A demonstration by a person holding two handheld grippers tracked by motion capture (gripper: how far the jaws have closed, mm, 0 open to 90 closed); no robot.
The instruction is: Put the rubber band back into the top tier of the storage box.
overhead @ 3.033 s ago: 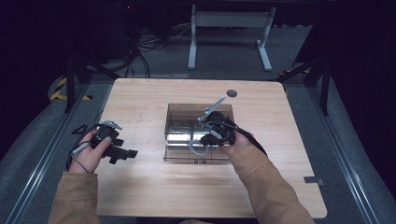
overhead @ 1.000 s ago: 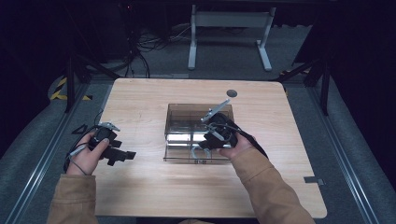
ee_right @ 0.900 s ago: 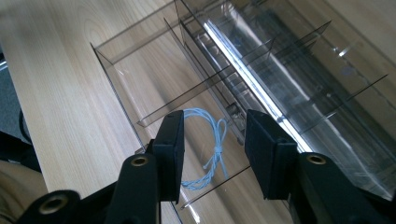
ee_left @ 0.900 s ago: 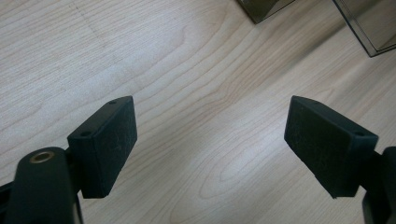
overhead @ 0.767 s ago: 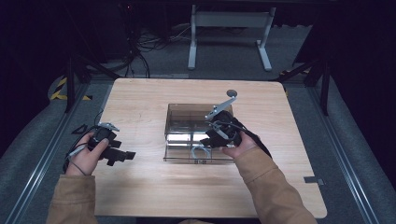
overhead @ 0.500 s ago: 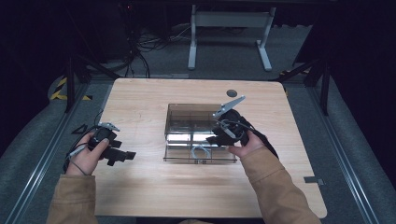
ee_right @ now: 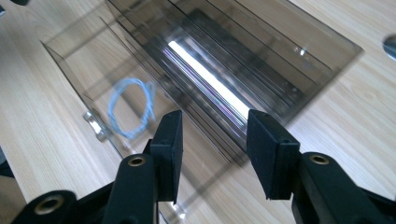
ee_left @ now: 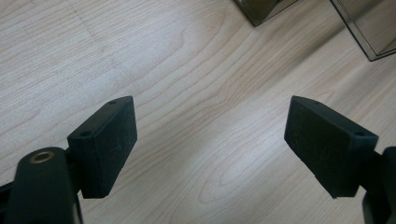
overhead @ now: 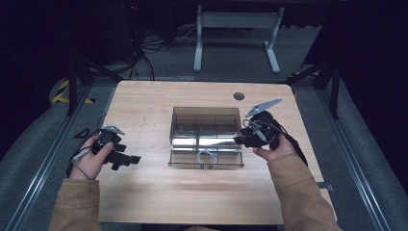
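A smoky clear plastic box (overhead: 206, 120) stands mid-table with its front drawer (overhead: 206, 161) pulled out toward me. A pale blue coil of cable (overhead: 207, 156) lies in the drawer. My right gripper (overhead: 239, 140) sits at the box's right side, jaws open and pointing left at it, nothing between them. In the right gripper view the open gripper (ee_right: 212, 140) hovers over the box's (ee_right: 243, 51) corner, and the cable coil (ee_right: 130, 107) lies to the left. My left gripper (overhead: 129, 162) rests on the table left of the box. Its jaws (ee_left: 210, 135) stand wide open over bare wood.
The wooden table (overhead: 144, 202) has a dark round grommet (overhead: 238, 96) behind the box. A grey metal desk frame (overhead: 235, 29) stands on the floor beyond the far edge. Dark floor and rails flank both sides. A box corner (ee_left: 266, 7) shows in the left gripper view.
My right gripper has drawn back from over the drawer to the right, ending beside the box's right side. The cable coil stays in the drawer. The left hand has not moved.
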